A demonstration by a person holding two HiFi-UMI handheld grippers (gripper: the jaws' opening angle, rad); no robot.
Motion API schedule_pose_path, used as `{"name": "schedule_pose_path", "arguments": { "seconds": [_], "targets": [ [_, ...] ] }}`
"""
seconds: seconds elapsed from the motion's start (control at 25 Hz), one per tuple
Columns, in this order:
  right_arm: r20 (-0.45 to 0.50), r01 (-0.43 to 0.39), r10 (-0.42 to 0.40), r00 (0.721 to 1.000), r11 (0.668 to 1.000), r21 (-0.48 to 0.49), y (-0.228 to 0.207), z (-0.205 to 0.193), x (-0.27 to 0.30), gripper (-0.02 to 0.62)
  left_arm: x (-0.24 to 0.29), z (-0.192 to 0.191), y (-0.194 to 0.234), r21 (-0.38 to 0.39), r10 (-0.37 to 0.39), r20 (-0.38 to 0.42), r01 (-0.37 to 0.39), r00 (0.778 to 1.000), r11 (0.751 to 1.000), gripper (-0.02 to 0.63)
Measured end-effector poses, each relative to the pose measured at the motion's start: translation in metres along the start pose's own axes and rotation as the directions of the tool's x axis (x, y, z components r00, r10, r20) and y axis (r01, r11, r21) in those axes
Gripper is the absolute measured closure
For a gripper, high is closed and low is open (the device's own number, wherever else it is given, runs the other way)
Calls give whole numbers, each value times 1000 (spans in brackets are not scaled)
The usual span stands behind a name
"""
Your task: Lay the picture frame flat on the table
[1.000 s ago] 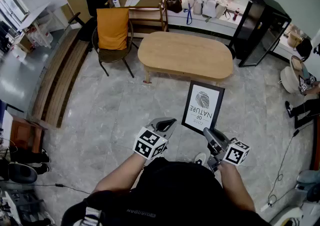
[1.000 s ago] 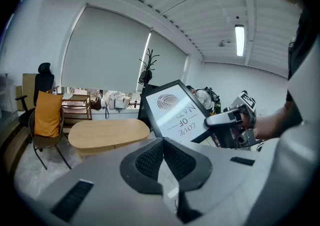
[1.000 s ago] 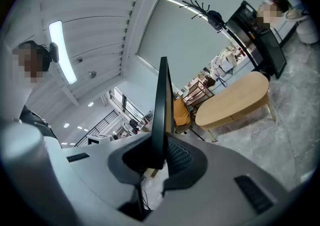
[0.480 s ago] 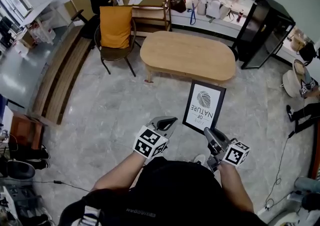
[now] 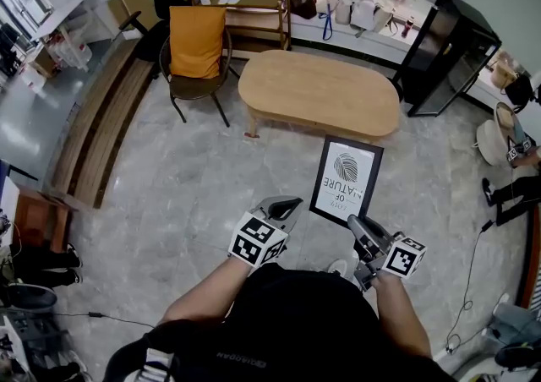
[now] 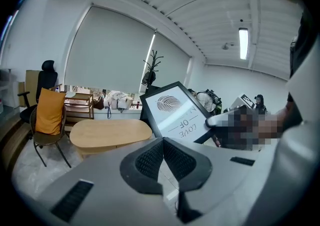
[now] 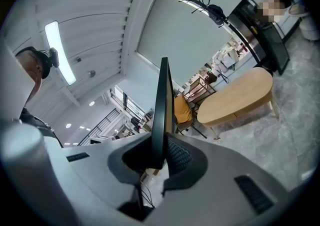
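Oval table ahead, orange chair left of it, my right gripper with jaws pinching the picture frame by its edge, frame aloft short of the table, left gripper with jaws together, empty.

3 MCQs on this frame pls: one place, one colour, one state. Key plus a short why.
1. The frame is:
A. held on edge in the right tongs, short of the table
B. flat on the tabletop
C. lying on the floor

2. The cushion on the chair is:
A. blue
B. orange
C. green

3. The left tongs are:
A. wide open
B. shut on the frame
C. shut, with nothing between them

Key:
1 A: the right gripper view shows the frame's edge clamped between the pads, and the head view shows the tabletop bare.
2 B: the cushion is plainly orange in the head view.
3 C: the left gripper view shows the pads meeting, with the frame off to the side.
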State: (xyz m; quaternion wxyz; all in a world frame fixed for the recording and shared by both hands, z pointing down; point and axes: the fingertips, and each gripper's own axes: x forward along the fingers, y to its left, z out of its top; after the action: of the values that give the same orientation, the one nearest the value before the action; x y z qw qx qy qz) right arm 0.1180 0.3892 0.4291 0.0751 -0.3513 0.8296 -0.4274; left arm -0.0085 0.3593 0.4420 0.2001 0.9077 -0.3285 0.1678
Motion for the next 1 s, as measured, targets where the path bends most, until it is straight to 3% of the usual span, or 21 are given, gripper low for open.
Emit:
{"name": "schedule_pose_path", "arguments": {
  "seconds": [0.2,0.56,0.68,1.0],
  "targets": [
    [14,59,-60,998,998,18,5,-18,22,548,-22,-10,22,14,-36,-14,36,999,999,601],
    [18,104,-106,994,991,85,13,-51,57,548,-52,-35,96,-29,10,-62,-12,998,1000,601],
    [15,112,-113,993,990,84,9,-43,62,548,-43,-32,100,-42,-2,-61,-1,998,999,601],
    [24,79,-81,996,993,83,-36,13,109,548,-1,10,128,8,6,-55,-6,998,1000,601]
  ]
}}
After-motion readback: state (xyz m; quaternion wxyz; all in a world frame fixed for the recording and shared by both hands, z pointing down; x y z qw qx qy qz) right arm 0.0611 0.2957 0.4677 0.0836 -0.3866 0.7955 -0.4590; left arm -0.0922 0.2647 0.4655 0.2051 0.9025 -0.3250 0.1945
